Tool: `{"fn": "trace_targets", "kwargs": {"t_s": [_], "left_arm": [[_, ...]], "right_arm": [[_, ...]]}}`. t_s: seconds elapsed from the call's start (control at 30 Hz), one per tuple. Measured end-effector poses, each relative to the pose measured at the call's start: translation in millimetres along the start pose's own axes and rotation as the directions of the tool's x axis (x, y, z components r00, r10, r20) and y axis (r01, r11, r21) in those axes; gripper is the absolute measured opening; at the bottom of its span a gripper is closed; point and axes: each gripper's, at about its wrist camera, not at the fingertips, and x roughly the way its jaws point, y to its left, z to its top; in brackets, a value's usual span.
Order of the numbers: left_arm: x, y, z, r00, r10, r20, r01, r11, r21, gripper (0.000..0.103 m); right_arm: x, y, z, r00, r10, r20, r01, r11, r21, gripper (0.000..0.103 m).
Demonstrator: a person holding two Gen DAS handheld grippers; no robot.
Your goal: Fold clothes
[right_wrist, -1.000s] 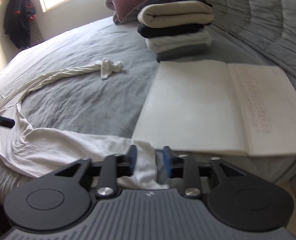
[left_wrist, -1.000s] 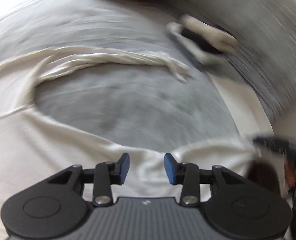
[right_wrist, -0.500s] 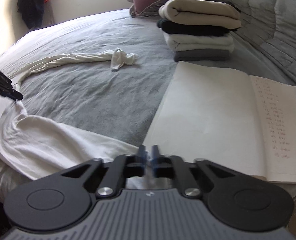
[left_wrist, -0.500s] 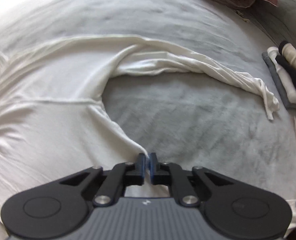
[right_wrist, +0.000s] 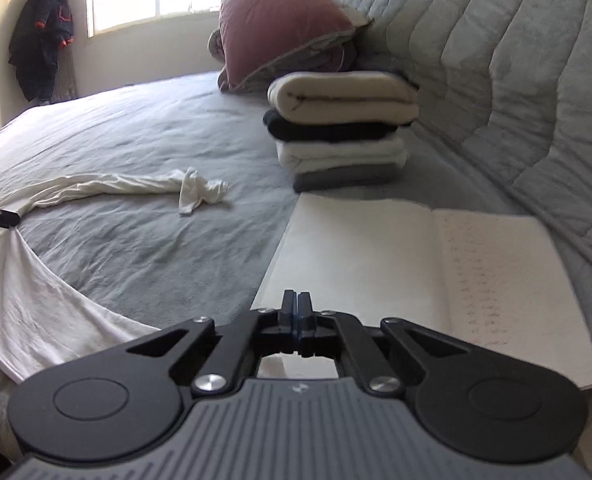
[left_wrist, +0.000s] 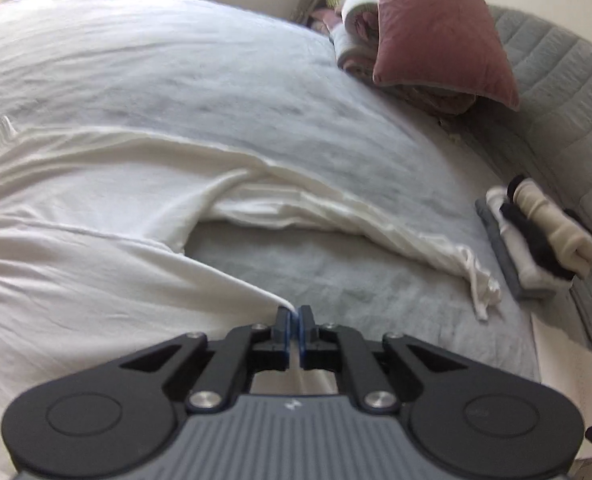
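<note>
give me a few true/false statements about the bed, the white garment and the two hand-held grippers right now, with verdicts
1. The left hand-held gripper is shut on an edge of the white garment. True.
2. The stack of folded clothes has a black item on top. False: a cream one is on top, and the black one lies just below it.
3. The open notebook lies on the bed in front of the stack. True.
4. The pink pillow lies on the white garment. False: it sits near the headboard, far from it.
5. The right hand-held gripper is wide open. False: its jaws are shut.
</note>
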Motion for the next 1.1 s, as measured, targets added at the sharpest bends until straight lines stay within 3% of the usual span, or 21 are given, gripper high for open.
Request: {"fn": "trace_targets", "kwargs": {"t_s": [0.1,0.13,0.17,0.37,0.47,0.7,0.8,0.87,0.9,1.03,1.1], "left_arm": [[9,6,-5,0.999,0.008,-0.047,-0.010,0.999,-0.040,0.009],[8,9,-6,0.999,-0.006,-0.051,0.003,0.999,-0.049,0.019],[5,9,-8,0.999,-0.019,-0.051,0.017,0.999,-0.046,0.028],[-11,-17,-20,0.995,-0.084,-0.054,0.090,0.989,0.114,0.039],[-10,-40,-28,0.984,-0.152,-0.093,0.168,0.966,0.197,0.043],[7,-96,-47,0.964,-0.191,-0.182,0.255,0.856,0.450,0.049],[9,-105,-52,0.951,-0.210,-0.227,0.302,0.790,0.534,0.051],[9,-109,-56,0.943,-0.212,-0.256,0.326,0.736,0.594,0.056],[9,-111,-57,0.941,-0.206,-0.270,0.334,0.708,0.623,0.058],[15,-113,-62,0.942,-0.151,-0.301,0.326,0.628,0.707,0.058],[17,-114,-64,0.944,-0.131,-0.304,0.318,0.610,0.726,0.055]], "right_arm": [[3,-2,-2,1.000,0.012,-0.022,-0.011,1.000,0.020,0.002],[3,-3,-3,0.999,0.019,-0.028,-0.019,0.999,0.030,0.012],[2,-5,-4,0.999,0.028,-0.035,-0.027,0.999,0.040,0.013],[6,-17,-14,0.993,0.064,-0.096,-0.057,0.996,0.072,0.017],[8,-22,-18,0.990,0.095,-0.108,-0.084,0.991,0.104,0.028],[14,-12,-17,0.982,0.157,-0.105,-0.152,0.987,0.051,0.030],[19,-3,-19,0.978,0.166,-0.125,-0.169,0.986,-0.009,0.029],[22,1,-21,0.979,0.155,-0.135,-0.161,0.986,-0.040,0.011],[23,2,-22,0.979,0.152,-0.135,-0.160,0.986,-0.052,0.007],[18,2,-21,0.984,0.142,-0.104,-0.149,0.987,-0.056,0.006],[15,3,-20,0.988,0.129,-0.085,-0.134,0.989,-0.060,0.006]]}}
